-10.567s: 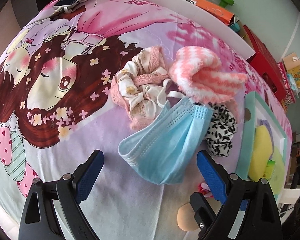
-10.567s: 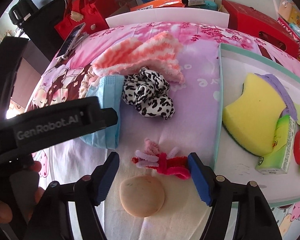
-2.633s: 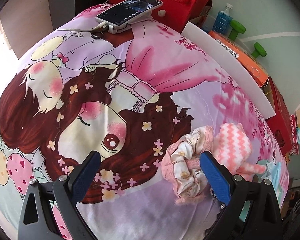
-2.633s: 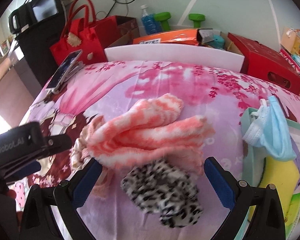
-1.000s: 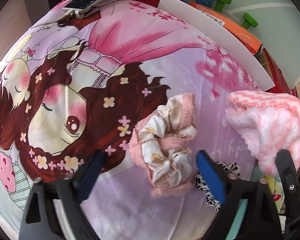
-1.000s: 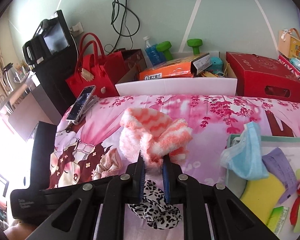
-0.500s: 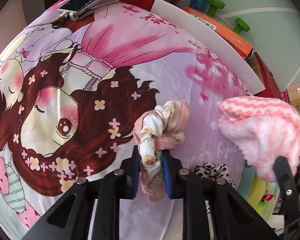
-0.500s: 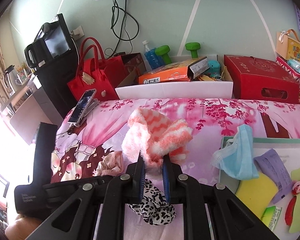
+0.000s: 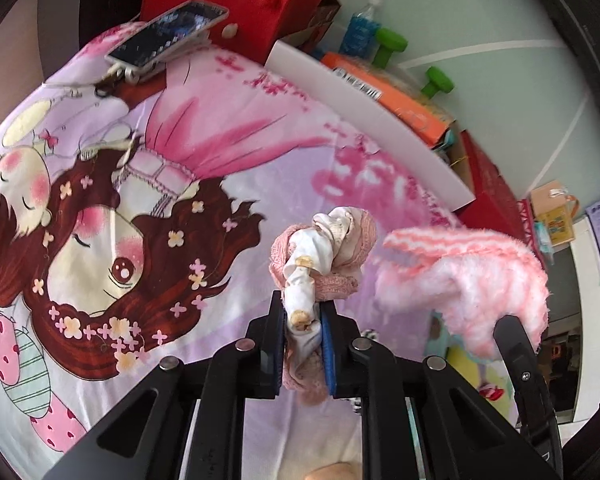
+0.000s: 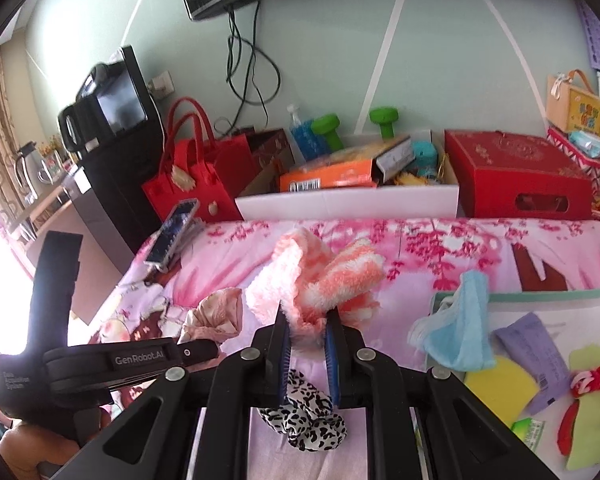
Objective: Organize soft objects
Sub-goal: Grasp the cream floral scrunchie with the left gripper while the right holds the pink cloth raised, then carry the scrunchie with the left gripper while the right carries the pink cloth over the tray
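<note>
A: The left gripper (image 9: pixel 303 334) is being kept clamped on the pink-and-cream scrunchie (image 9: pixel 324 258), which is being carried clear of the cartoon bedspread (image 9: pixel 148 208); the cloth is pinched between the blue pads, with its bulk bunched above them toward twelve o'clock.

B: And the right gripper (image 10: pixel 306 346)?

A: It is closed on the fluffy pink-and-white sock (image 10: pixel 320 280), whose long axis is being held out toward one o'clock from the jaws. In the left wrist view the same sock is seen hanging at three o'clock of the scrunchie.

B: Where is the tray being looked for?

A: The white tray (image 10: pixel 548 304) lies at three to four o'clock from the right gripper, with the blue face mask (image 10: pixel 458 328) draped over its near corner. The right hand is judged the nearer one, so the sock is probably being delivered first.

B: What is being hidden?

A: The leopard-print scrunchie (image 10: pixel 304 420) is partly covered by the right gripper's frame. The tray's right side is cut off, and whether free space is left among its contents cannot be told.
</note>
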A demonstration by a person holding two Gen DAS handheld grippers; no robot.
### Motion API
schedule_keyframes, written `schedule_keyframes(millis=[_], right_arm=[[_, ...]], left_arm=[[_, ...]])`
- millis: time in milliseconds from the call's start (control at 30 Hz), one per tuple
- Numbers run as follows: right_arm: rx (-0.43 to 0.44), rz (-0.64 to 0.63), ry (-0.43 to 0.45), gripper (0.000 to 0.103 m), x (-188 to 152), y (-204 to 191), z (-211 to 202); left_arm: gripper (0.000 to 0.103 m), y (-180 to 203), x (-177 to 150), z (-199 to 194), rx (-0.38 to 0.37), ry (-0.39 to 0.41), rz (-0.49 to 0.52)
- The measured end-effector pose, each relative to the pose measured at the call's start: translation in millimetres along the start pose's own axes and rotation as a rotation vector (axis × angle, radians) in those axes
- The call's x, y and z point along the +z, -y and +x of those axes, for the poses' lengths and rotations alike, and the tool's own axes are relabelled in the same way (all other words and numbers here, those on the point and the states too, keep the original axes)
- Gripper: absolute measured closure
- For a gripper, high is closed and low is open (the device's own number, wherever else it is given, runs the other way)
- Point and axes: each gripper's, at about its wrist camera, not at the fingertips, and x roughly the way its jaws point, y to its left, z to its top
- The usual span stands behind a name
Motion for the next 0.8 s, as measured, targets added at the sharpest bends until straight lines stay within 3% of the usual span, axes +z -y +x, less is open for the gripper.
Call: schedule_keyframes(millis=[500,800], right_arm=[[-0.008,0.042,0.203,0.087,21,18,-75],[-0.112,0.106,0.237,0.087,22,53,-100]], left_arm=[[0.087,35,-4,-52,-0.090,0.112,0.078],[0.087,64,-13,-56,-0.105,0.117,0.151]])
